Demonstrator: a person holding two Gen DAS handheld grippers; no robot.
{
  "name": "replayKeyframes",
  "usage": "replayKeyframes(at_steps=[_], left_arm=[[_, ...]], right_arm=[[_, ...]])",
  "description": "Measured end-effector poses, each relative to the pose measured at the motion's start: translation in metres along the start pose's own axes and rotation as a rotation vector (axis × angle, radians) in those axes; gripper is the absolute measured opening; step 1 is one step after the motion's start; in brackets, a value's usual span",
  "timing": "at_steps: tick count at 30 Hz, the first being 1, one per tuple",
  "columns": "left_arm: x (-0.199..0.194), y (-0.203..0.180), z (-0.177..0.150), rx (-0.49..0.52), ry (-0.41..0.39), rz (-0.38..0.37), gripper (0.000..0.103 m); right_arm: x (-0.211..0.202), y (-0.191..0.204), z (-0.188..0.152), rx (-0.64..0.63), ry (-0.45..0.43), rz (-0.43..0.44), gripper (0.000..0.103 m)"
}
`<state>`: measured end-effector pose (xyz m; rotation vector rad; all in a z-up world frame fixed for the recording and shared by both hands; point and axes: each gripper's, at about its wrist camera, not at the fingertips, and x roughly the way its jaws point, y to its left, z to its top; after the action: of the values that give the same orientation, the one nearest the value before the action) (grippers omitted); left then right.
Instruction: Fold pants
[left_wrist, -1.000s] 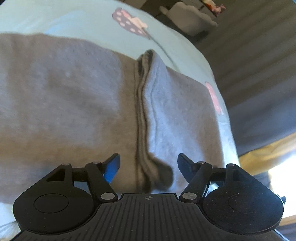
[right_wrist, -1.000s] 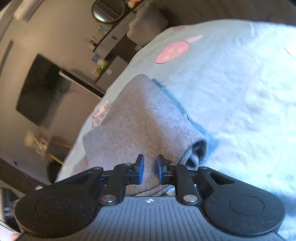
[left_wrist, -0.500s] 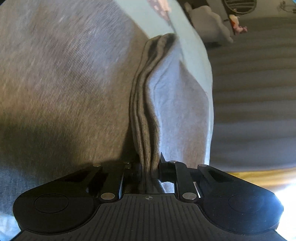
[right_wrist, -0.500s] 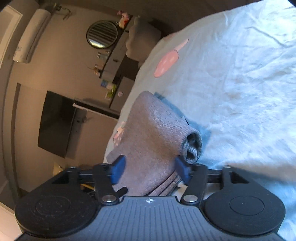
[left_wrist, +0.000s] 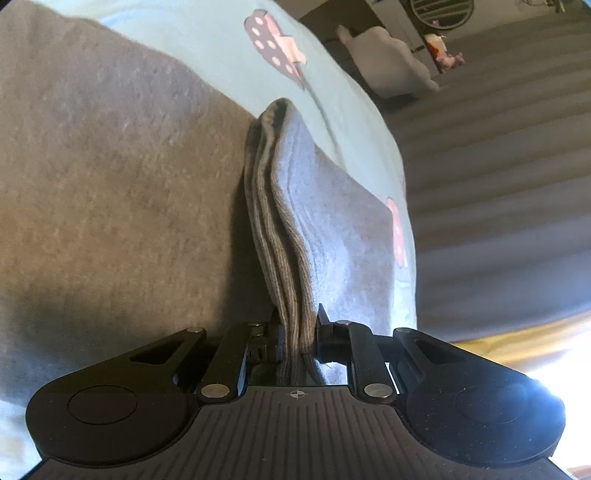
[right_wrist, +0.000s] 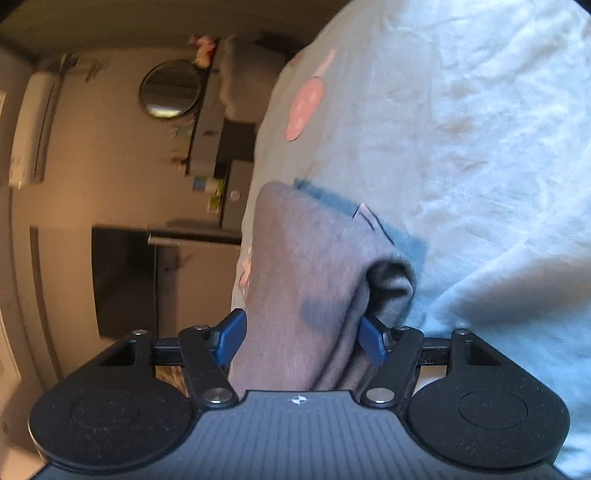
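Grey pants lay on a pale blue bed.
Left gripper clenched their ribbed edge; right gripper stood released, bare sheet toward 1 o'clock.

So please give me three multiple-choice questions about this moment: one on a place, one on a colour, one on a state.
1. Where do the pants lie?
A. on a light blue bedsheet
B. on a wooden floor
C. in a basket

2. What colour are the pants?
A. red
B. grey
C. green

3. How is the left gripper?
A. wide open
B. shut on the pants
C. out of view

Answers:
1 A, the bedsheet shows around the fabric.
2 B, grey knit in both views.
3 B, its fingers pinch the ribbed folded edge, while the right gripper is open around the fabric.
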<state>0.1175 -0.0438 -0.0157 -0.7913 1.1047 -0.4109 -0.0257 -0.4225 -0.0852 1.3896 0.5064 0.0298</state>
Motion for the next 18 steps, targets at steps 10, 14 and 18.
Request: replayKeyframes(at_steps=[10,14,18], left_arm=[[-0.026,0.018,-0.004,0.141,-0.021,0.161,0.019],[-0.021,0.031,0.002,0.069,-0.051,0.153,0.025],[-0.008,0.026,0.021,0.074,-0.109,0.149,0.035]], right_arm=[[0.005,-0.005,-0.003,-0.028,-0.030,-0.163,0.011],[0.005,-0.008,0.001,-0.016,-0.031,-0.155,0.014],[0.003,-0.013,0.000,-0.010,-0.026,-0.145,0.019]])
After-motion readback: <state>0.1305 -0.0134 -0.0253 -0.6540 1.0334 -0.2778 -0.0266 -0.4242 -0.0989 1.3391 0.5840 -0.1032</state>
